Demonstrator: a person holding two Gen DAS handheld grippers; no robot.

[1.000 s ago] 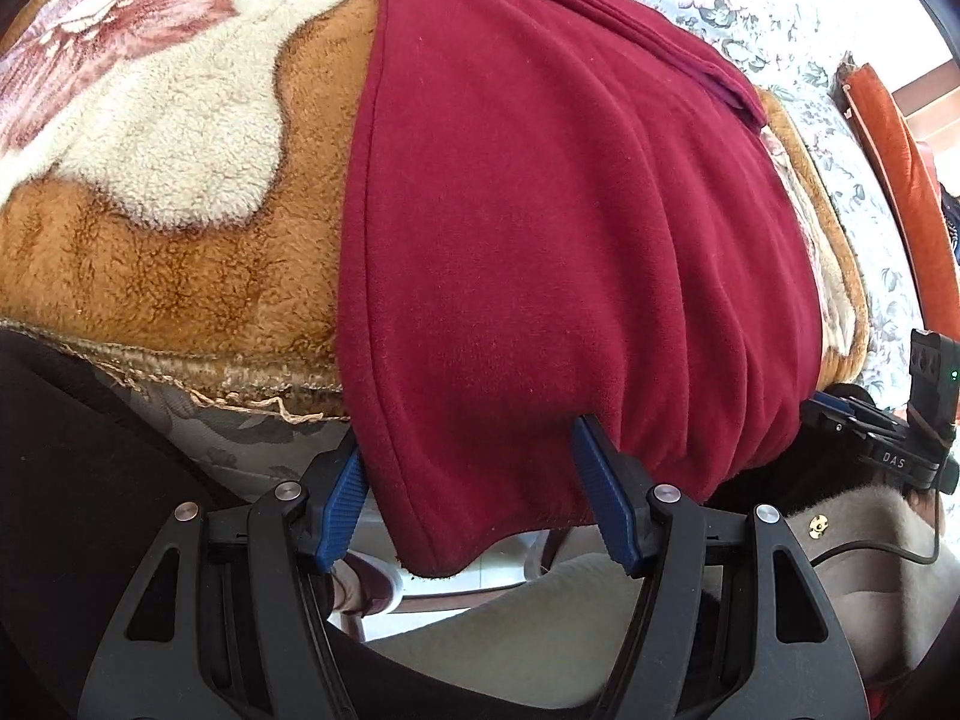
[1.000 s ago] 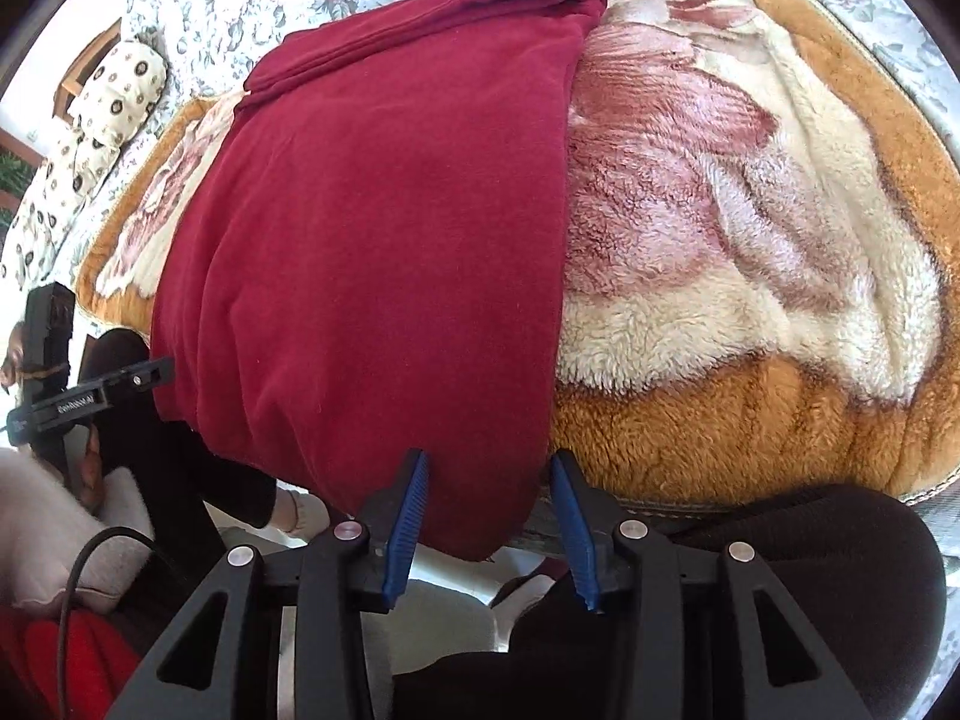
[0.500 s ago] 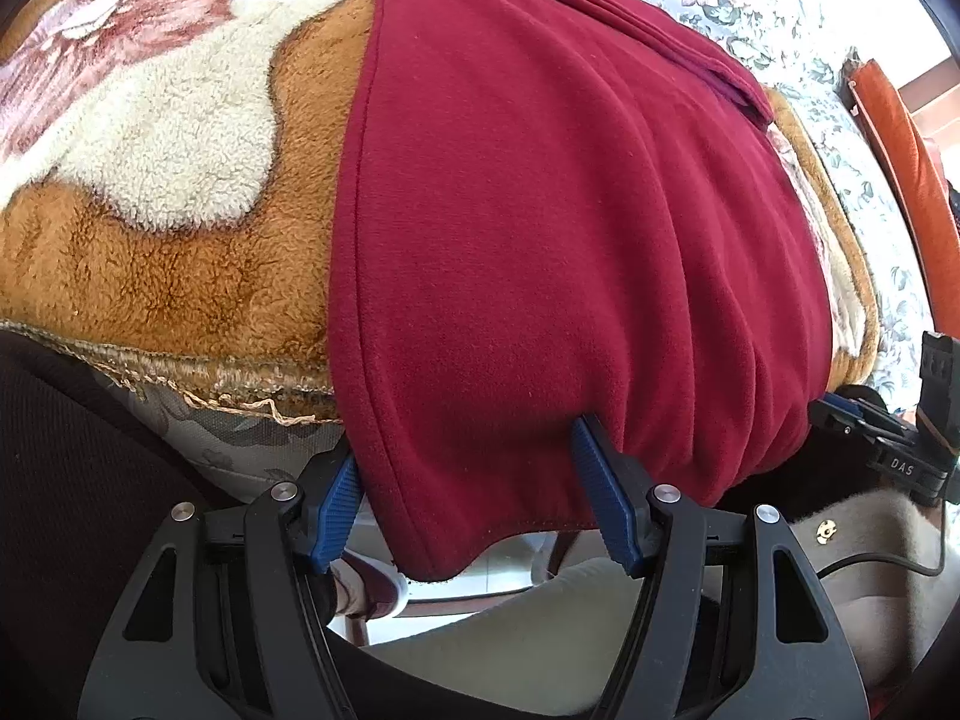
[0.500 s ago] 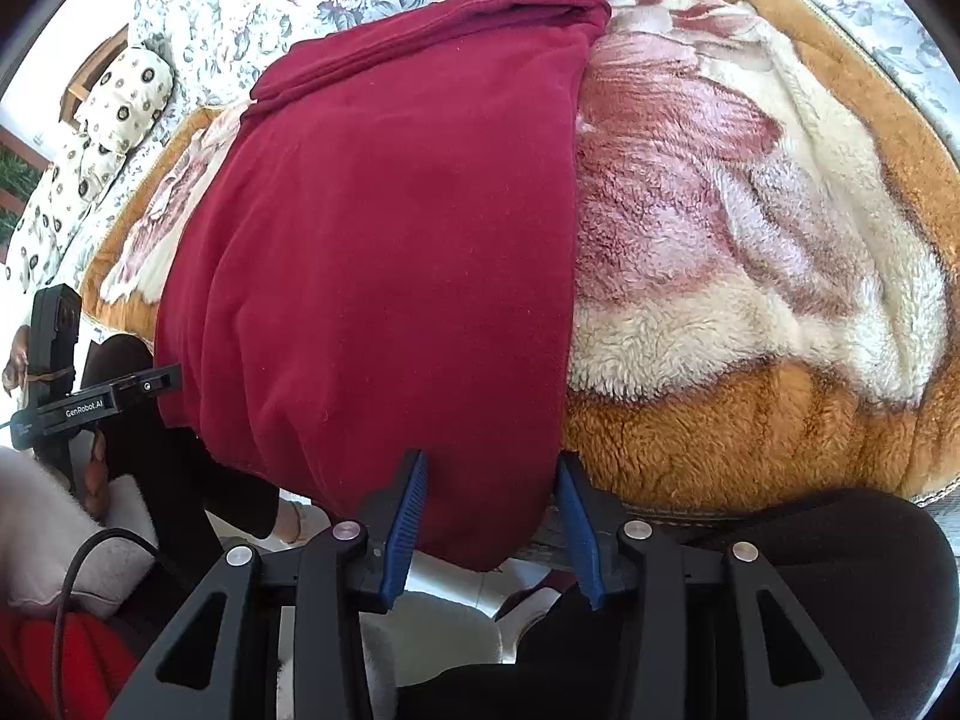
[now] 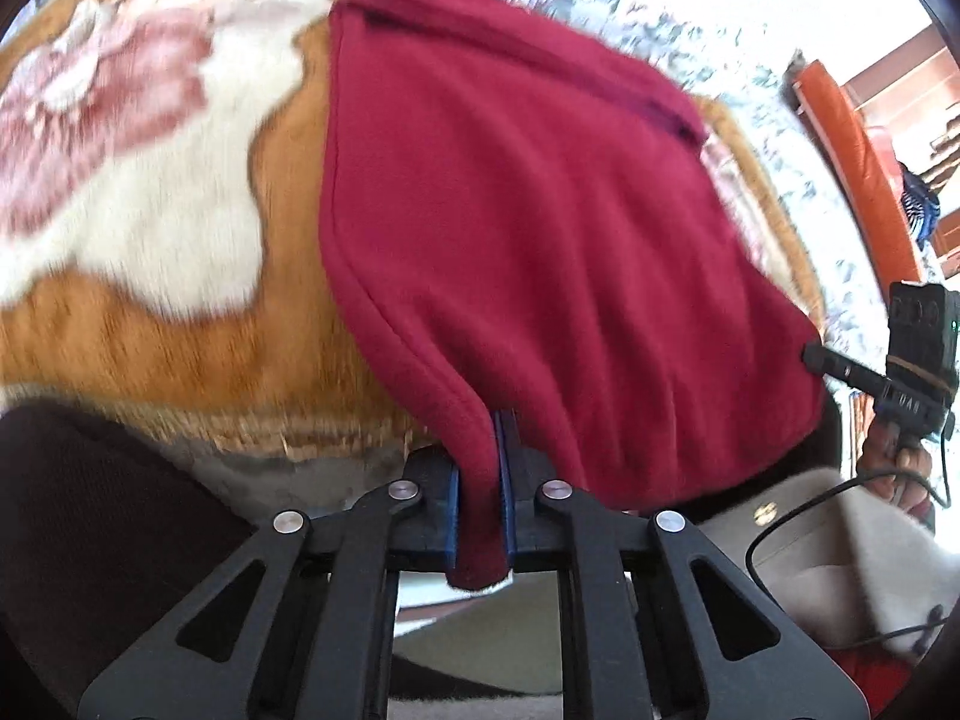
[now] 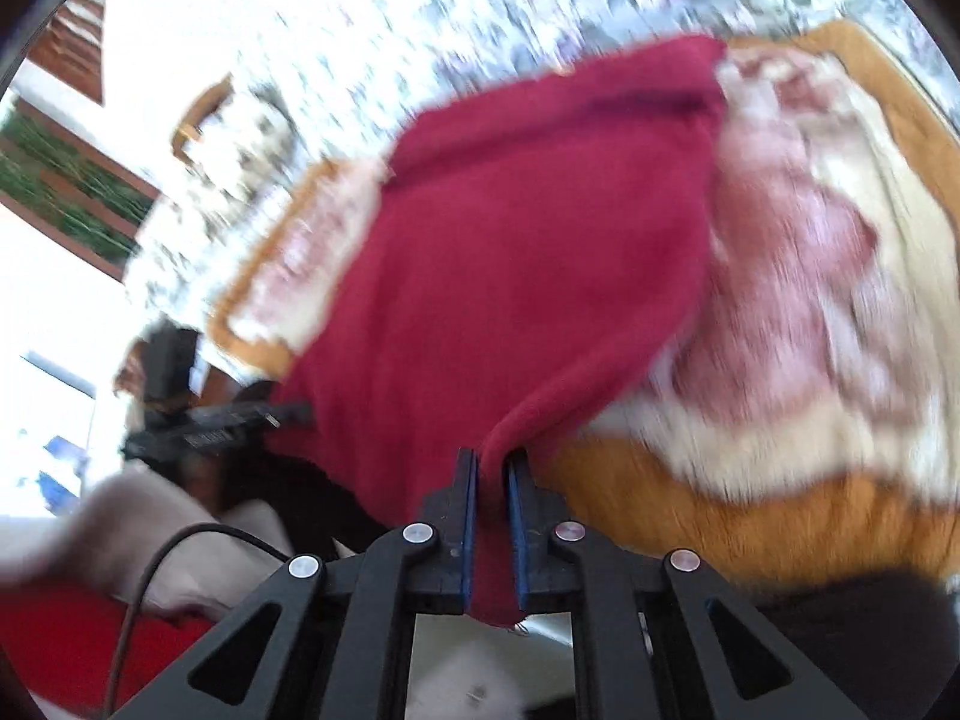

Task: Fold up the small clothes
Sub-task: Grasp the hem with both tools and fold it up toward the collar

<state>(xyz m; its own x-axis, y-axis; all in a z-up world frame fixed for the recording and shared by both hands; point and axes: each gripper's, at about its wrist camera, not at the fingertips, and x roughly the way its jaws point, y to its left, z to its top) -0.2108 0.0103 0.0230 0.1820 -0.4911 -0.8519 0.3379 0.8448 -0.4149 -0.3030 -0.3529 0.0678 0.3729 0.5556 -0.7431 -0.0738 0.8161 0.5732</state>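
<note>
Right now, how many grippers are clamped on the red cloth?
2. The left gripper pinches the red cloth's near left corner; the right gripper pinches its near right corner.

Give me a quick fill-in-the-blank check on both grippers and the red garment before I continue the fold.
1. The left gripper is ____ on the near edge of the red garment.
2. The right gripper pinches a garment coloured ____.
3. The garment lies on a fleecy ____ with a flower pattern.
4. The number of grippers gripping the garment is ____.

Missing words: shut; red; blanket; two
</note>
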